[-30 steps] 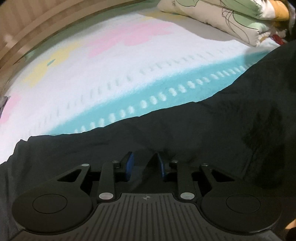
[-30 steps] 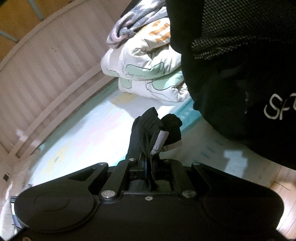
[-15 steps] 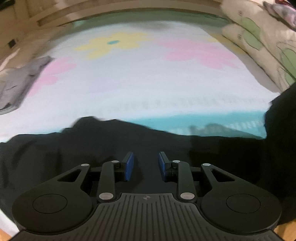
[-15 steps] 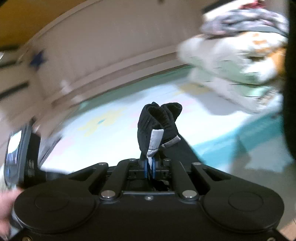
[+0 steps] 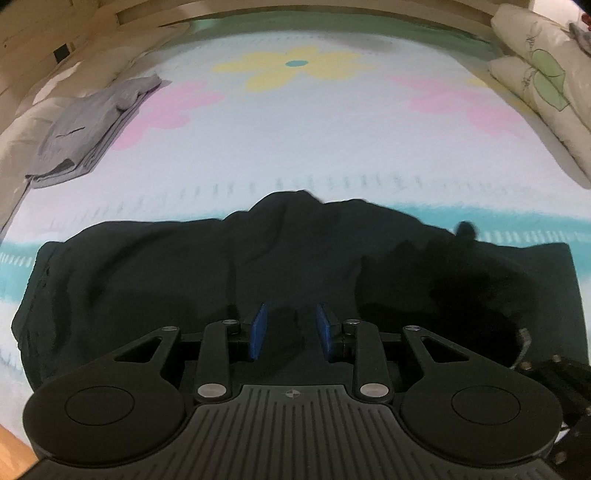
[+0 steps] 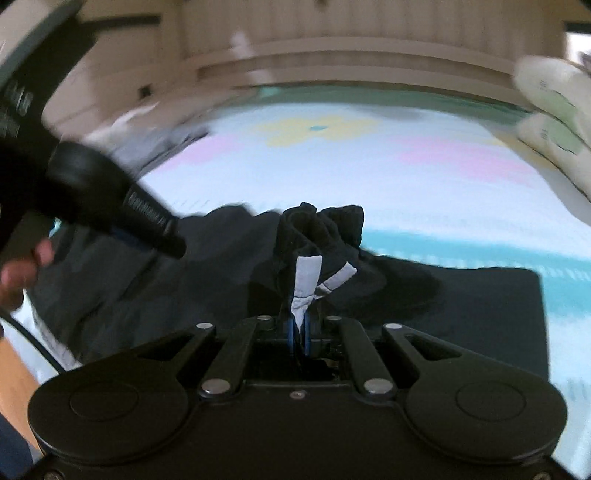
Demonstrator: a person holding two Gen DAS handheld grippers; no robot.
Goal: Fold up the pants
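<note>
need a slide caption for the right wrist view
Right tongs shut on a bunched fold of the black fabric pants above the flowered bedspread.

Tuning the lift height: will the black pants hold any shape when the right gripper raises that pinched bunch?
Probably not. The black pants lie in soft wrinkles on the bed sheet, so they look floppy. The bunch in the right gripper stands only just above the shut jaws; the rest would likely sag and trail. The left gripper is open, so it gives no support.

A bed (image 5: 332,155) with a pale flower-patterned cover fills the room; cream panelled wall (image 6: 351,33) behind, folded quilts (image 5: 546,81) at right, wooden floor (image 5: 14,454) below.
</note>
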